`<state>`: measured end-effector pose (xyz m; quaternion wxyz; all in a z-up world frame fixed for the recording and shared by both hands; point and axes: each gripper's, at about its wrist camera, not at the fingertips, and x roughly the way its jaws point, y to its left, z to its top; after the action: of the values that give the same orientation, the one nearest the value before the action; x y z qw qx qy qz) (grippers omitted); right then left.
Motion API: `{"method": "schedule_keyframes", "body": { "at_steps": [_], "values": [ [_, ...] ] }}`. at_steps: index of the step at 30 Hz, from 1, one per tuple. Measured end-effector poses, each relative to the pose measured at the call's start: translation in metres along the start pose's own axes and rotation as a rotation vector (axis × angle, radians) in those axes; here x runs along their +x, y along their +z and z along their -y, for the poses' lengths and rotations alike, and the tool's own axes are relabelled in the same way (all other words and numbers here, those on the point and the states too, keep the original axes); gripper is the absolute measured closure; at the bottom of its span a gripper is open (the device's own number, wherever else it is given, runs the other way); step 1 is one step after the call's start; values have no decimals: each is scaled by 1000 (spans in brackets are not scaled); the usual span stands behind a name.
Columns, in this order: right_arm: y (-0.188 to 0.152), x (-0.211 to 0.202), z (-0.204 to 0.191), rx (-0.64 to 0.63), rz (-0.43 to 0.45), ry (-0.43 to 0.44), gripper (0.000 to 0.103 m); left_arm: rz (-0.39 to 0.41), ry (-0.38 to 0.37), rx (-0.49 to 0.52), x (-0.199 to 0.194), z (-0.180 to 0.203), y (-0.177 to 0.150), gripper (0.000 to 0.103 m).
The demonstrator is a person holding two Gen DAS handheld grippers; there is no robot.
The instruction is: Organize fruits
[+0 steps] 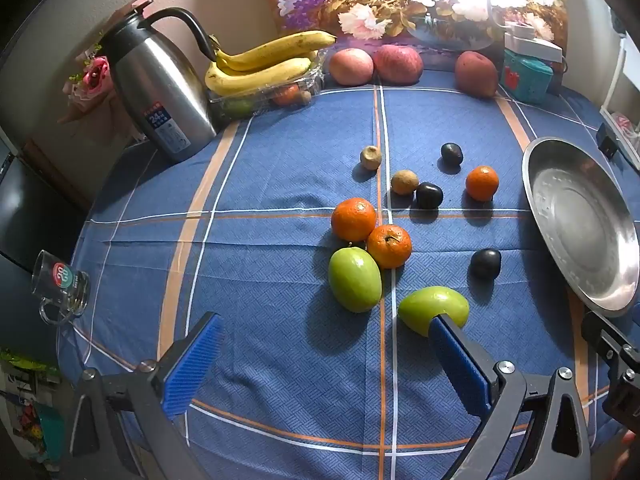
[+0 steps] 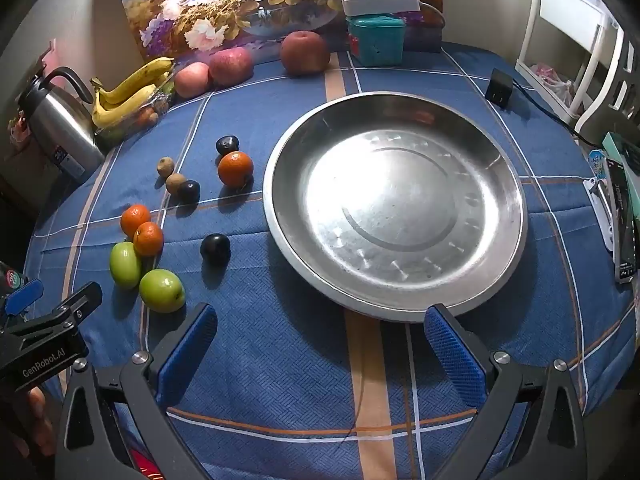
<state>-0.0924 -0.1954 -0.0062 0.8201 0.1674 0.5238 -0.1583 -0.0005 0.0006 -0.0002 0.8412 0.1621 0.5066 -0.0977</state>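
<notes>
Loose fruit lies on the blue checked tablecloth: two green fruits [image 1: 354,279] [image 1: 433,309], three oranges [image 1: 353,219] [image 1: 389,246] [image 1: 482,183], three dark plums [image 1: 485,263] [image 1: 429,195] [image 1: 451,154] and two small brown fruits [image 1: 404,181] [image 1: 370,157]. A steel plate [image 2: 276,216] holds nothing. My left gripper [image 1: 326,344] is open, its right fingertip just in front of the nearer green fruit. My right gripper [image 2: 320,336] is open and empty before the plate's near rim. The green fruits [image 2: 162,290] lie to its left.
At the back stand a steel thermos jug [image 1: 160,84], bananas [image 1: 260,64] on a clear tray, three red apples [image 1: 398,62], a teal box [image 2: 376,40] and a flower picture. A glass mug [image 1: 60,286] sits at the left edge. A black adapter [image 2: 499,88] and phone are on the right.
</notes>
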Motion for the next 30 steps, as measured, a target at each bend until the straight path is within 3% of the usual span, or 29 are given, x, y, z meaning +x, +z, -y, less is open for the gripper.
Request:
{"method": "schedule_keyframes", "body": {
  "at_steps": [30],
  "values": [
    [0, 2, -2, 3, -1, -1, 0, -3, -2, -3, -2, -4, 0, 0]
  ]
}}
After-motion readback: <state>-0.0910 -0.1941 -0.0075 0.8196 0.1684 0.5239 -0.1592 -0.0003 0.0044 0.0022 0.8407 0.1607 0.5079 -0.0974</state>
